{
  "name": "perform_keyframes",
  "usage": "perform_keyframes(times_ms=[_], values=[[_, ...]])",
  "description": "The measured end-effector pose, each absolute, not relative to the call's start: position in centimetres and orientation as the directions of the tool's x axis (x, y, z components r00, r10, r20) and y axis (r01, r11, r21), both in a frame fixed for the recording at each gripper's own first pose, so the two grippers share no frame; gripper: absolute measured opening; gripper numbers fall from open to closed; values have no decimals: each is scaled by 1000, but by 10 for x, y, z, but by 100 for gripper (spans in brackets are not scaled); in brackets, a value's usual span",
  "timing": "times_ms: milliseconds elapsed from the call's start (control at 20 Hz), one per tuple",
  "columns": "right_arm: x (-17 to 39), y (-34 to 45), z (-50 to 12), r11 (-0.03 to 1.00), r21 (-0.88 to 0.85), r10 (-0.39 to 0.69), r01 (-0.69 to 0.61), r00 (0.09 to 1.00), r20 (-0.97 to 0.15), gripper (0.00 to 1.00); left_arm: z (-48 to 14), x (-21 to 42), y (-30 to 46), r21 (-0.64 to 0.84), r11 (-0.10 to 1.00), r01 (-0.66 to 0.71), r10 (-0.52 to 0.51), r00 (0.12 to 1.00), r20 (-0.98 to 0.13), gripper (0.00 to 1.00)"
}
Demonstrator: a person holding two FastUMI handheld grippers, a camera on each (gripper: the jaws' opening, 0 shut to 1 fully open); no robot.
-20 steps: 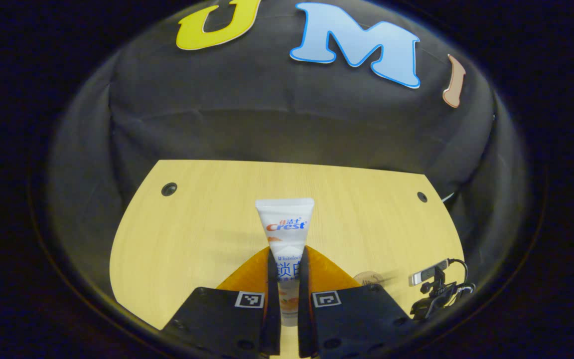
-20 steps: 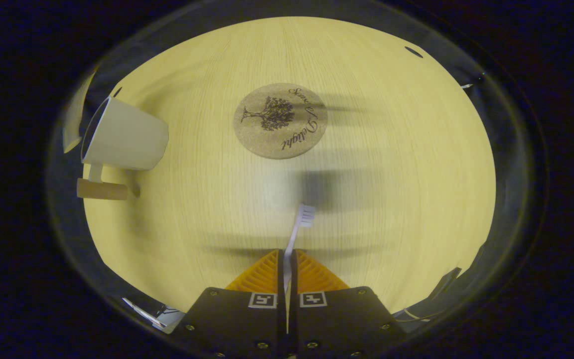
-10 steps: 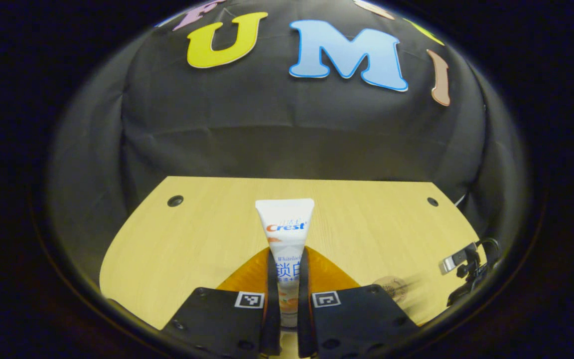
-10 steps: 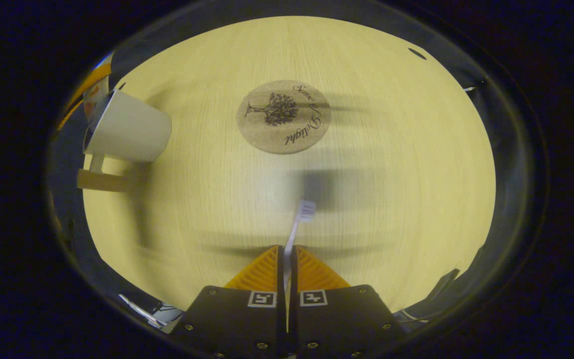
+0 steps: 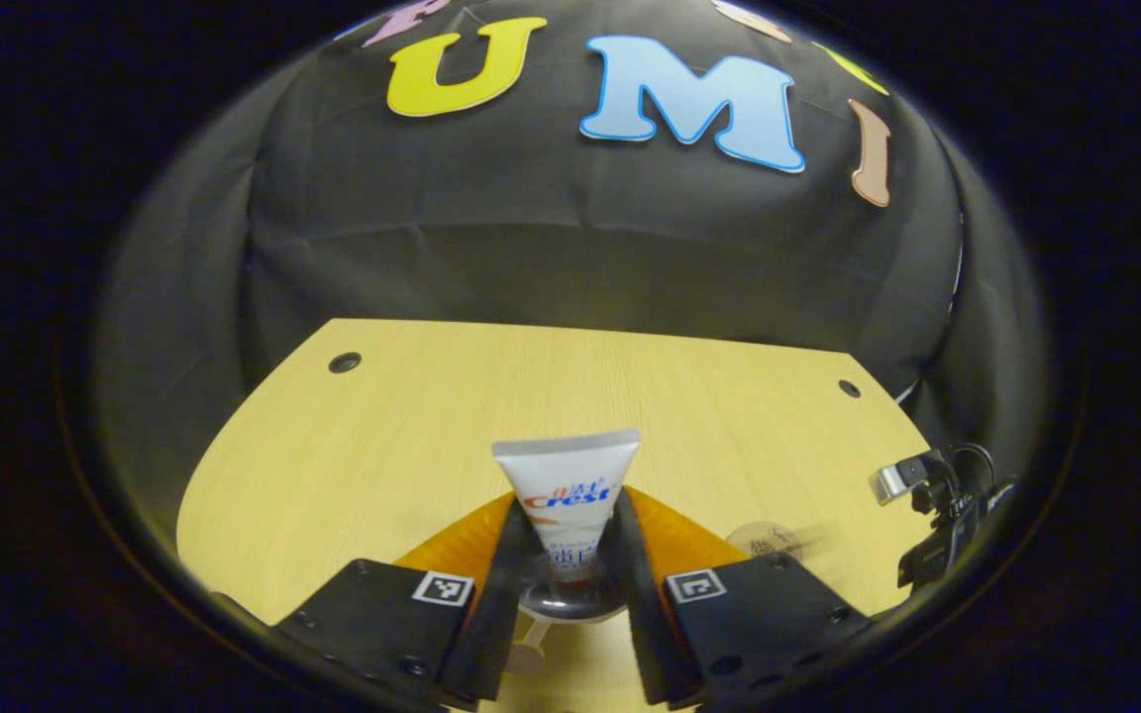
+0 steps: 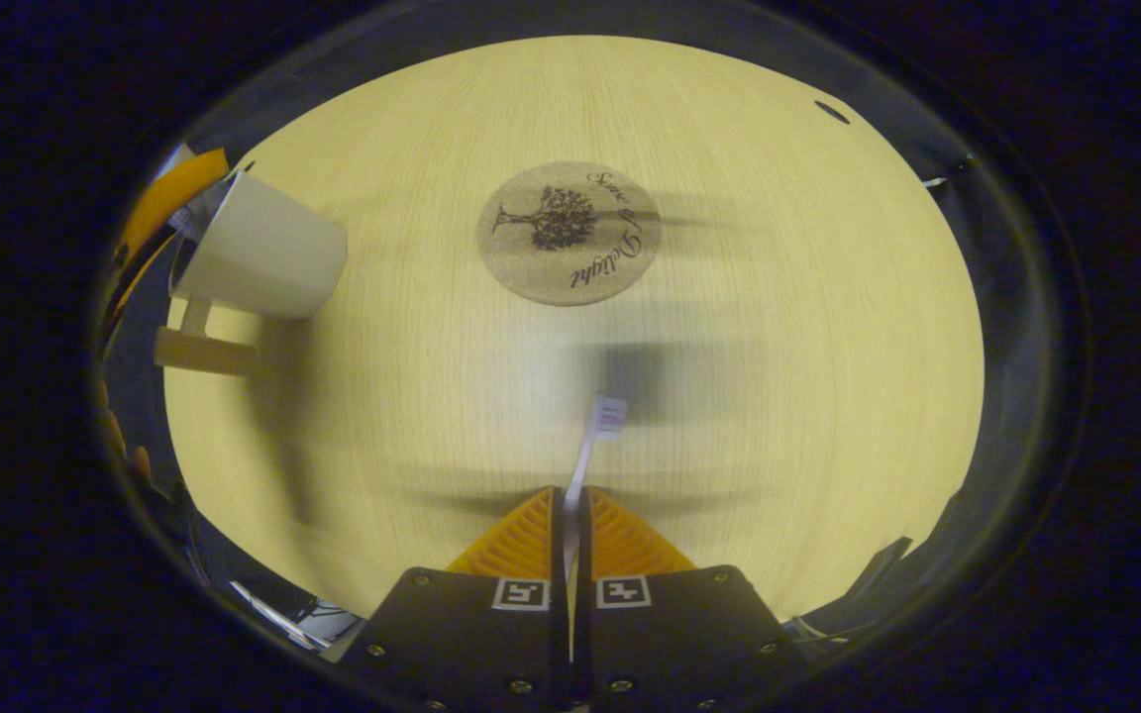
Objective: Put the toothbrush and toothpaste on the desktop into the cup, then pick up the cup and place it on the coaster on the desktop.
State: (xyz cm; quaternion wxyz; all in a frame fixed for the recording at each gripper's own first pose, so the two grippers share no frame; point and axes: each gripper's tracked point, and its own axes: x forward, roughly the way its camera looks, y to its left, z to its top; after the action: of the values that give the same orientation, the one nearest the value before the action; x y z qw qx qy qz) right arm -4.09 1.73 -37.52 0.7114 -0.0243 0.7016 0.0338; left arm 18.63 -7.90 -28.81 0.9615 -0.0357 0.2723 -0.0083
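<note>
In the left gripper view, the left gripper (image 5: 567,555) hangs above the wooden desktop (image 5: 353,446) with its fingers spread apart. Between them stands the toothpaste tube (image 5: 567,490), crimped end up, its lower end down inside the cup (image 5: 570,600), whose rim shows just below it. Whether the fingers touch the tube cannot be told; gaps show lower down on both sides, so the grip reads as released. The cup's handle (image 5: 529,649) shows below the rim, toward the view's lower left. To the right of the tube, the edge of the cork coaster (image 5: 767,540) lies on the desktop, and past it a small camera on a stand (image 5: 932,505) sits at the desktop's right edge.

In the right gripper view, the right gripper (image 6: 570,515) is clenched on the handle of the white toothbrush (image 6: 598,436), bristle head pointing forward, above the desktop (image 6: 808,327). Beyond the head lies the coaster (image 6: 569,234), printed with a tree. Well left of the coaster stands the white cup (image 6: 259,259), with the other gripper (image 6: 169,188) just at its mouth.
</note>
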Motion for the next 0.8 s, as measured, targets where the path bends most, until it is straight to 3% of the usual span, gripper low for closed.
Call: perform_keyframes(times_ms=[50,100,250,500,800], values=[[-42,18,-375,997,13,14,-81,15,-1000,3,-285,184,-75,-64,998,-5,-29,856,-516,70],[-42,17,-374,997,11,13,-80,19,-1000,3,-282,183,-75,-57,998,0,-29,860,-509,67],[-42,18,-374,995,18,22,-95,41,-999,2,-270,176,-77,-52,998,21,-44,870,-491,73],[-46,27,-368,997,81,81,-15,30,-996,2,-251,160,-74,-65,996,53,-77,890,-450,68],[15,52,-311,983,172,154,61,228,-961,2,-225,133,-58,-78,996,47,-75,906,-417,68]])
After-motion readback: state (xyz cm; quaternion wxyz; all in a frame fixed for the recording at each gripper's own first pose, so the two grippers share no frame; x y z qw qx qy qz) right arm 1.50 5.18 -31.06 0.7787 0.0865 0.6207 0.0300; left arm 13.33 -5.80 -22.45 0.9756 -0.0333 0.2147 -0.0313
